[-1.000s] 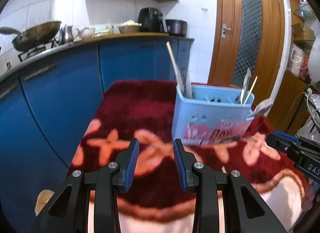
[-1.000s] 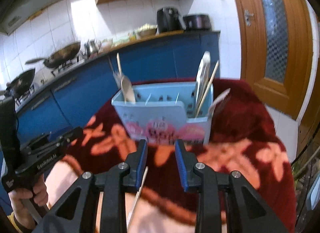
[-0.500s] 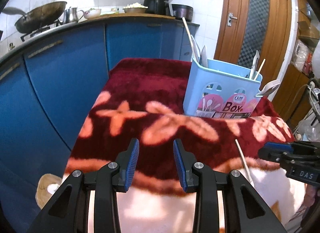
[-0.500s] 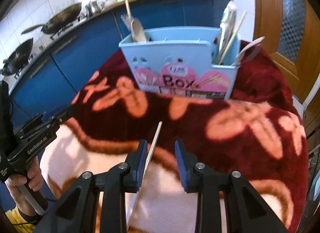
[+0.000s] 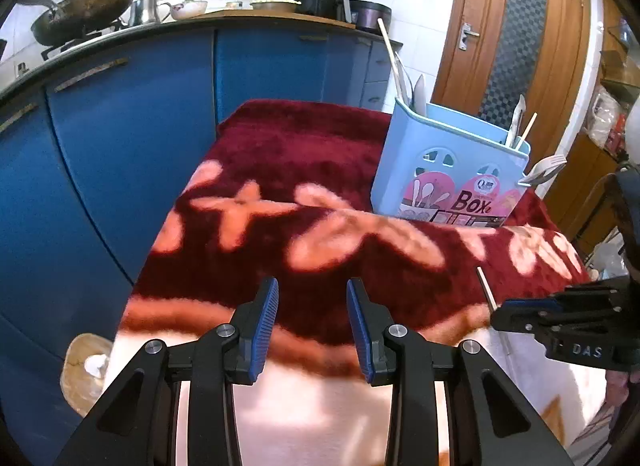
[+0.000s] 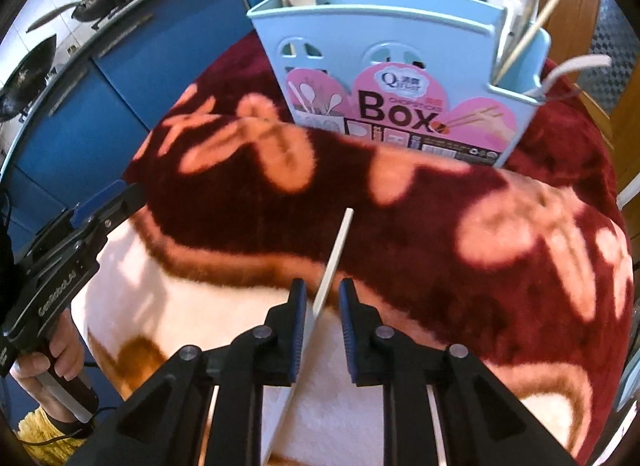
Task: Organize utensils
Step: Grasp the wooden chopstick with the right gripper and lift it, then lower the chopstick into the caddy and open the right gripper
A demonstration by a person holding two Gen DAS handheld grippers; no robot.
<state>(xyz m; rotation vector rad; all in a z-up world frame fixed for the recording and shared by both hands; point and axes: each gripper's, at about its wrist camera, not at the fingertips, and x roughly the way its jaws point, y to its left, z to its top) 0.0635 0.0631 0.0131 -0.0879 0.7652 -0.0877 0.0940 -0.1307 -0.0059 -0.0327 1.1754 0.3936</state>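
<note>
A light blue utensil box (image 6: 396, 77) with a pink "Box" label stands on the red flowered blanket (image 6: 440, 225); it also shows in the left wrist view (image 5: 448, 173). It holds spoons, chopsticks and a fork. A single pale chopstick (image 6: 334, 256) lies on the blanket, its near part between the fingers of my right gripper (image 6: 322, 294), which is open around it without clamping. In the left wrist view the chopstick's tip (image 5: 485, 286) shows beside the right gripper (image 5: 560, 318). My left gripper (image 5: 312, 298) is open and empty over the blanket's near left part.
Blue kitchen cabinets (image 5: 120, 137) run behind and left of the table, with a wok (image 5: 84, 17) on the counter. A wooden door (image 5: 516, 37) stands at the back right. The blanket's cream border (image 6: 160, 298) lies near both grippers.
Both grippers have pulled back and down from the box toward the blanket's near edge. The right gripper has lowered around the lying chopstick, which now sits between its fingers.
</note>
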